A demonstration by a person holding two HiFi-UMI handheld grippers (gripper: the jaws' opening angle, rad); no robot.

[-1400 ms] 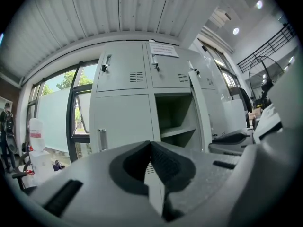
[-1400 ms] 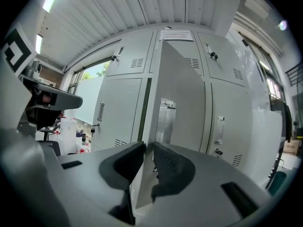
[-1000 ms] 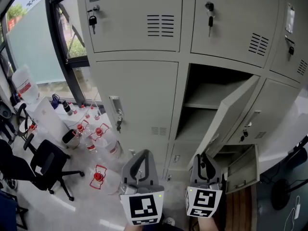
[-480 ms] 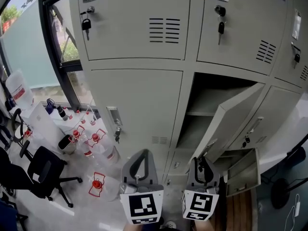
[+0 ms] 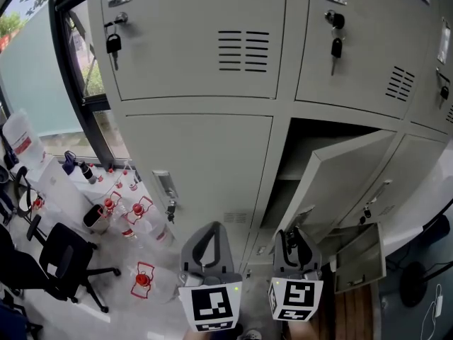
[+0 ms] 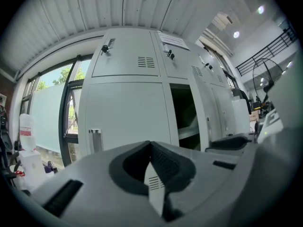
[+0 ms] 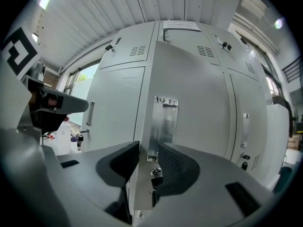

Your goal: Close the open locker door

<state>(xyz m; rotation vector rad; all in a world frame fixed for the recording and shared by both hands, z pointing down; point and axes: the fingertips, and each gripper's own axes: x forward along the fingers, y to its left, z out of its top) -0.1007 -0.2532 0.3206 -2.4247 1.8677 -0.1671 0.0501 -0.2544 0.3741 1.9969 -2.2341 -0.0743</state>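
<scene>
The right gripper's (image 7: 148, 148) jaws stand apart with the free edge of the open door (image 7: 189, 103) between them. They have just been opening, and the pads do not seem to press on the sheet. The handle plate (image 7: 163, 119) sits just above the jaws, on the door's face. The left gripper's (image 6: 151, 145) jaws are closed together on nothing and point at the shut locker fronts left of the opening.

In the head view the door (image 5: 333, 183) hangs half open from its right side, in the middle row of the locker (image 5: 205, 161), with the right gripper (image 5: 296, 239) at its lower free corner and the left gripper (image 5: 205, 236) just beside it.

The door looks like thin painted steel: light, stiff and smooth, swinging freely on its hinges. A pinch there could slip, so a flat push on the face near the free edge, by the handle plate, should serve better.

Compared with a second ago, the door has swung a little nearer shut, the dark opening is narrower, and both grippers are closer to the lockers.
</scene>
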